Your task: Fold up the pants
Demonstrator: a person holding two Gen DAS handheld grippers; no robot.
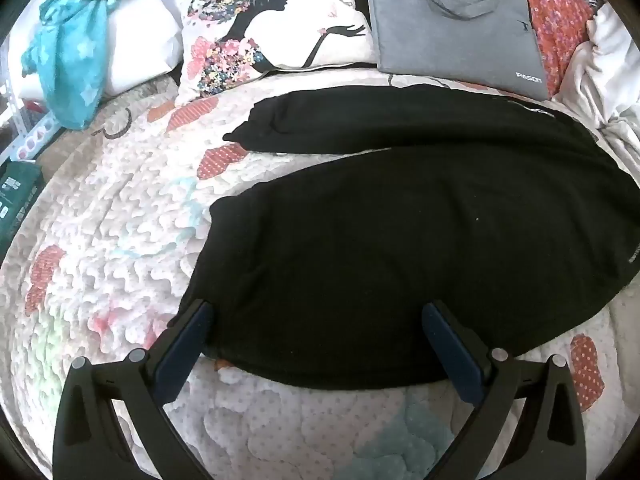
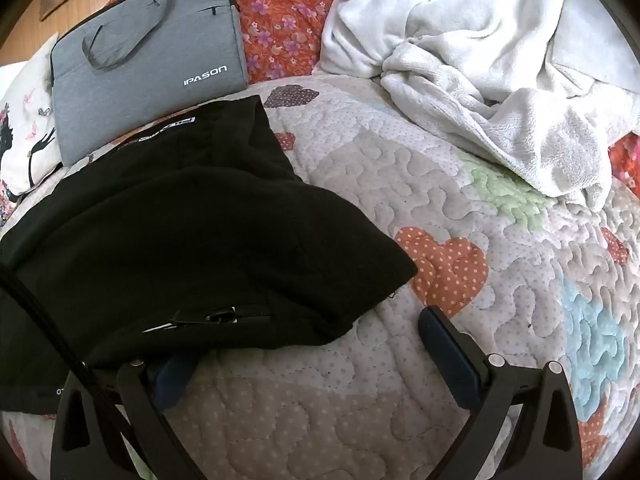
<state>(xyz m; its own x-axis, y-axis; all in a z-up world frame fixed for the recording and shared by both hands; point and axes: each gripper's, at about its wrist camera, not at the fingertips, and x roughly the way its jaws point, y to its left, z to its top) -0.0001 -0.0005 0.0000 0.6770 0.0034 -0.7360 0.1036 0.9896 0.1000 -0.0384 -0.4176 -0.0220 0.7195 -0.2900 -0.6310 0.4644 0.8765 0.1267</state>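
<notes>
Black pants lie on a quilted bedspread, folded lengthwise with one leg end sticking out at the far side. My left gripper is open, its fingers straddling the near edge of the pants. In the right wrist view the pants fill the left half. My right gripper is open at the pants' near right edge; its left finger is partly under the cloth and its right finger rests over bare quilt.
A grey laptop bag lies just behind the pants. A printed cushion, a white pillow with a teal cloth and a white blanket lie around the bed's far side. A green box sits at the left edge.
</notes>
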